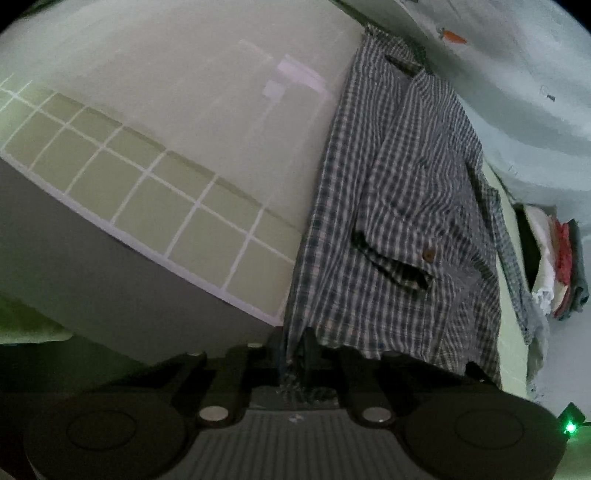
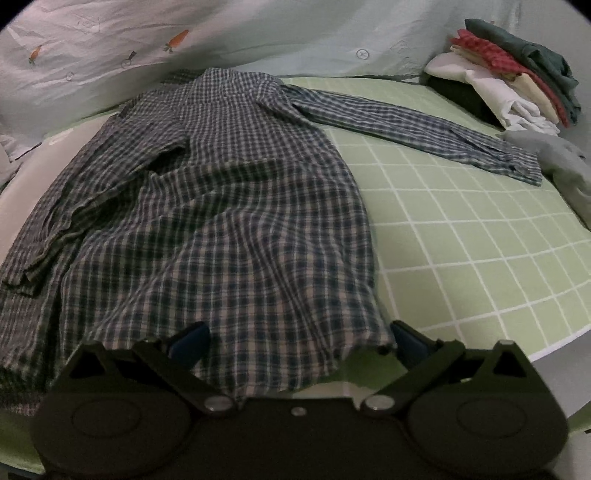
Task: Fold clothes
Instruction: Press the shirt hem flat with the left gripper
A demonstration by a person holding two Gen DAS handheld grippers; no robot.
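Pale green bedding [image 2: 461,236] with a white grid covers the bed, backed by a light quilt [image 2: 258,33] printed with small carrots. We see the checked shirt [image 2: 221,206], soft and wrinkled, spread flat on it with 1 sleeve stretched toward a stack of folded clothes [image 2: 509,74]. Our left gripper [image 1: 293,354] has its jaws clenched on the shirt's hem, lifting that edge. Our right gripper [image 2: 299,336] hovers over the hem with jaws spread wide, gripping nothing. Both housings cut off the nearest cloth.

Dim, soft focus, fisheye-warped edges.
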